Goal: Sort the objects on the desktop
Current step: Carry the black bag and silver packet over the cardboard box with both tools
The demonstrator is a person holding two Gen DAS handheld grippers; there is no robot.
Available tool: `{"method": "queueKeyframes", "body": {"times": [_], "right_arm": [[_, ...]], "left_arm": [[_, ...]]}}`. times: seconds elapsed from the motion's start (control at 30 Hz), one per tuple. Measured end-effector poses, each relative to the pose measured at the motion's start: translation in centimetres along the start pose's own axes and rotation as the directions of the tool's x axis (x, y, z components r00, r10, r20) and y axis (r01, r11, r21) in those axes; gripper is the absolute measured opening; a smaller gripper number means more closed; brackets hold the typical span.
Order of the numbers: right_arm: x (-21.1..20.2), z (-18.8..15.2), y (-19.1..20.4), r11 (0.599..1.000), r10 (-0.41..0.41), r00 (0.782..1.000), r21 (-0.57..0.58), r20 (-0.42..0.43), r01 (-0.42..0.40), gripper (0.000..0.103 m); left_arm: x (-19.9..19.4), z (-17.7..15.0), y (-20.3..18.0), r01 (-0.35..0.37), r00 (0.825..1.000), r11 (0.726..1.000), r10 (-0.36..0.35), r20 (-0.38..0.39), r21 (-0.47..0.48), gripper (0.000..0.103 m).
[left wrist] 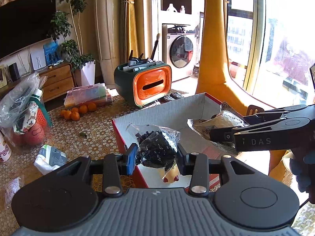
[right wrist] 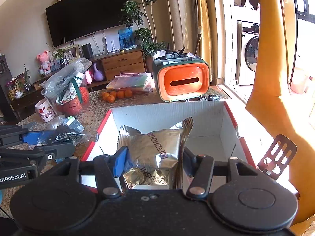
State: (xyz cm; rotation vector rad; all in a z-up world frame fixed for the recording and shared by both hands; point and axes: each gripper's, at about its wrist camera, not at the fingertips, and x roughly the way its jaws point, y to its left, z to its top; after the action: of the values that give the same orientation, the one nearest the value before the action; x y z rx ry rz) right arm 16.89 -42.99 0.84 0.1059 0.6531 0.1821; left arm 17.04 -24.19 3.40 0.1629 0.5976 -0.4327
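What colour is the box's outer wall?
Red on the box, white inside; clearest in the right wrist view.

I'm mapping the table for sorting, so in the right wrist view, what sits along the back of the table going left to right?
White mug → clear plastic bag → oranges → stack of flat plastic cases → green and orange organizer.

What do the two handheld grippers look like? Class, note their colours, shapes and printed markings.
The left gripper and the right gripper are both black, with round pivot discs, silver rivets, linked bars and a blue pad on one finger. White lettering runs along their sides. The left body is ribbed grey.
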Motion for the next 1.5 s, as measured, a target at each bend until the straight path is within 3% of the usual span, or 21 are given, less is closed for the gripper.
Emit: {"method": "queueKeyframes", "body": {"times": [0.47, 0.77, 0.9, 1.07, 1.5], "right_arm": [[2.9, -0.3, -3.9, 1.000, -0.017, 0.999, -0.016, -0.049, 0.016, 0.056], [4.9, -0.7, -5.1, 0.999, -0.030, 0.995, -0.040, -0.095, 0.027, 0.056], [6.3, -0.7, -5.3, 0.998, -0.025, 0.990, -0.054, -0.139, 0.018, 0.056], [7.9, -0.9, -4.9, 0.996, -0.003, 0.978, -0.086, -0.207, -0.015, 0.056], [9.9, -1.5, -4.4, 0.990, -0.019, 0.955, -0.136, -0.295, -0.022, 0.056]], "left_arm": [[7.0, 3.3, -1.0, 0.053, 0.997, 0.998, -0.052, -0.062, 0.019, 0.039], [12.3, 4.5, -2.0, 0.068, 0.987, 0.996, -0.060, -0.150, 0.050, 0.039], [14.9, 4.3, -2.1, 0.070, 0.974, 0.995, -0.051, -0.222, 0.077, 0.039], [18.0, 3.5, -2.0, 0.063, 0.946, 0.992, -0.024, -0.324, 0.110, 0.040], [21.2, 2.6, -2.2, 0.098, 0.895, 0.989, -0.039, -0.444, 0.113, 0.040]]}}
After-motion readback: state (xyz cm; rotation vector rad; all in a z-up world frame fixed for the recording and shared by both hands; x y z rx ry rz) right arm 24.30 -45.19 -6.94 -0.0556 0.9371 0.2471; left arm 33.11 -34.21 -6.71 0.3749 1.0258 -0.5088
